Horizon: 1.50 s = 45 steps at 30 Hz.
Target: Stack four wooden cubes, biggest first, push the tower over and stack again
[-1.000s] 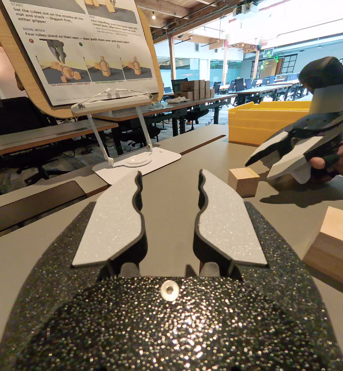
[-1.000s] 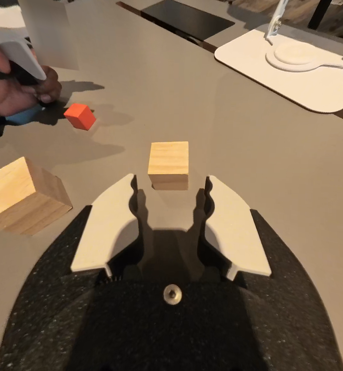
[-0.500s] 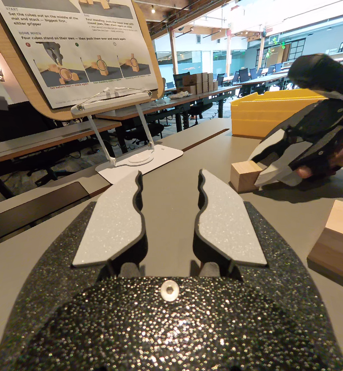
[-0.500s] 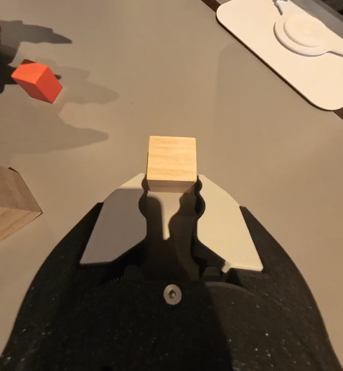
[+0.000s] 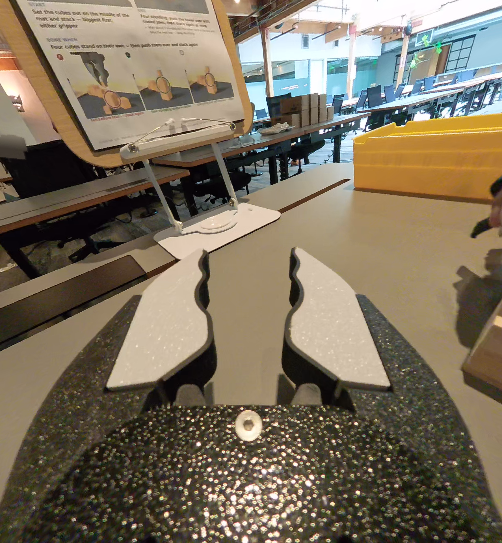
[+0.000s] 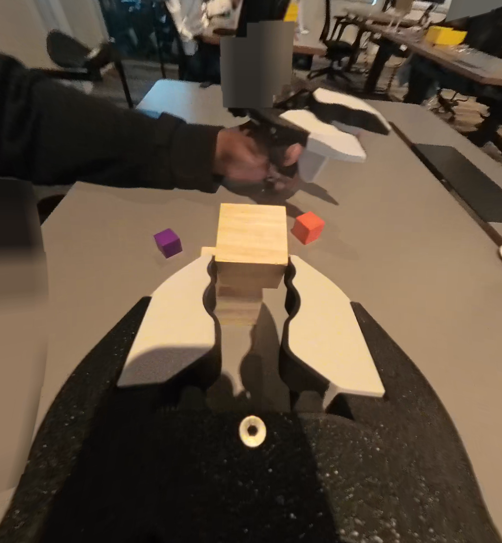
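Between the right claw (image 6: 251, 264) fingers sits a gripped wooden cube (image 6: 251, 235); left claw (image 5: 248, 258) gapes empty.

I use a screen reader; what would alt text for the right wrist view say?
The right tongs grip a pale wooden cube above a grey table. Beyond lie a purple cube and an orange cube; a hand holds the left tongs.

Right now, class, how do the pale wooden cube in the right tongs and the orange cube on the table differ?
The wooden cube is unpainted and pale; the orange cube is painted. The wooden cube looks clearly bigger than the orange cube. The wooden cube is clamped between the right tongs, while the orange cube sits free on the grey table. Both are cubes.
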Each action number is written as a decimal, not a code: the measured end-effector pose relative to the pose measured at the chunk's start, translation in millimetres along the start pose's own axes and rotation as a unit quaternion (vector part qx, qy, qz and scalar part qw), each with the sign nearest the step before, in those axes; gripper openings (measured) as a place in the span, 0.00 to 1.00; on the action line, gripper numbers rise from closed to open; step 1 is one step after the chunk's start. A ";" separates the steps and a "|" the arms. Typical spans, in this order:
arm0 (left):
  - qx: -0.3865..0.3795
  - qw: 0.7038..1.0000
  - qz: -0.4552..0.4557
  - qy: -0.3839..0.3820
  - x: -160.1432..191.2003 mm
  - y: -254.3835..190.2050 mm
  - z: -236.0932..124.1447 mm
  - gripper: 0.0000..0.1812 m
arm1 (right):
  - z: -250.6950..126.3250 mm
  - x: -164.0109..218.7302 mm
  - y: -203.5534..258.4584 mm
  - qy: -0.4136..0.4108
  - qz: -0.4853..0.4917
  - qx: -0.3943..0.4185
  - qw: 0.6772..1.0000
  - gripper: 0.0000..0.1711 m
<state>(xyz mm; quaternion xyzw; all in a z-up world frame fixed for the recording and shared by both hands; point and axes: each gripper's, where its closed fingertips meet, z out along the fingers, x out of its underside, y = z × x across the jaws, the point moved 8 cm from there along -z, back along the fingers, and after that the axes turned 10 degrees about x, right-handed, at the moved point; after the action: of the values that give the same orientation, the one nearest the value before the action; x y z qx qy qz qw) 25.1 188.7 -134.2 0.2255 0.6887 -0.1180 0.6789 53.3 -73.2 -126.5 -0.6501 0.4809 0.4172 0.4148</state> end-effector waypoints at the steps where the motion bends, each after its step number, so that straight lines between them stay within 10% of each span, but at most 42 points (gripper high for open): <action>1: -0.002 1.000 0.001 0.002 0.2 0.3 -0.5 0.29 | 4.7 0.1 5.2 0.010 -0.011 -0.006 1.000 0.26; 45: 0.006 0.999 0.031 0.042 3.9 -5.8 7.4 0.29 | 19.6 4.7 14.0 0.072 -0.001 -0.014 0.997 0.26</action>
<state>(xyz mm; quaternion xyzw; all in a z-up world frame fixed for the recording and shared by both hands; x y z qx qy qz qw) 29.0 180.8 -139.3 0.2556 0.7088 -0.0920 0.6510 37.9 -58.9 -138.9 -0.6844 0.5032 0.3755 0.3705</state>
